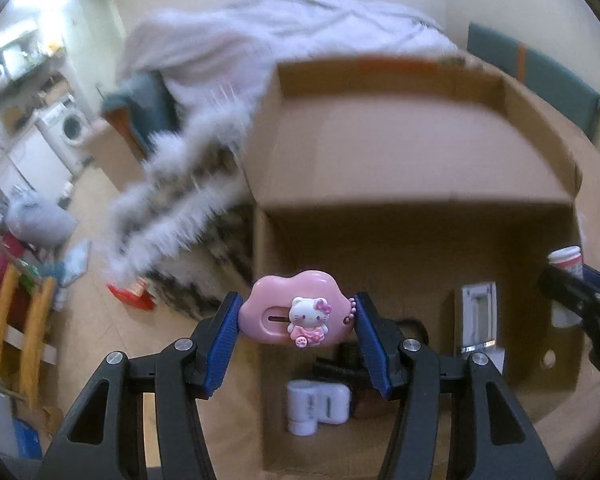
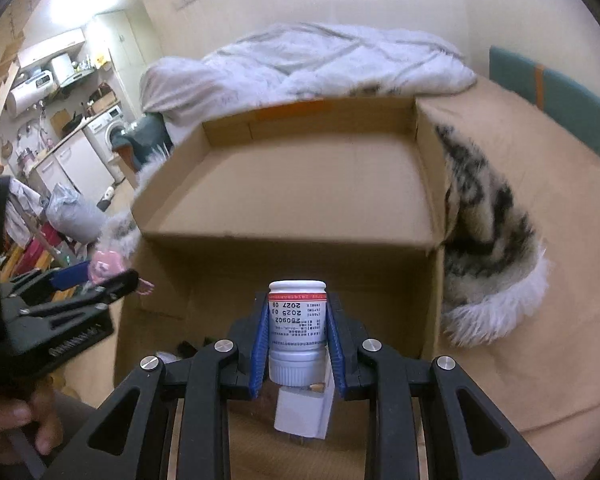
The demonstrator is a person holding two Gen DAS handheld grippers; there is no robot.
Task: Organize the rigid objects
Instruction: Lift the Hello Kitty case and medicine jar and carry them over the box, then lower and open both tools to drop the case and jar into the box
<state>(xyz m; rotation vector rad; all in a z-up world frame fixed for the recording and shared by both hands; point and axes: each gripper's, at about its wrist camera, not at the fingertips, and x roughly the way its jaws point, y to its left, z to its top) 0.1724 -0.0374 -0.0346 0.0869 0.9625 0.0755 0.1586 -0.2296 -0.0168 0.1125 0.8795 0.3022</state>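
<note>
We see a glossy pink plastic charm and a smooth white plastic bottle with a printed paper label, each pressed between ribbed blue pads on matt black plastic grippers with shiny metal screws. Below us the cardboard box looks matt, plain brown. Beside it the blanket looks fluffy and long-piled.

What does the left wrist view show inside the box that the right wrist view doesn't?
Left wrist only: on the box floor, two small white containers, an upright white rectangular item and something black, blurred. Right wrist only: the printed dates on the white bottle and a hand at the left. Both: the cardboard box, the pink charm in the left gripper, and the bottle in the right gripper.
</note>
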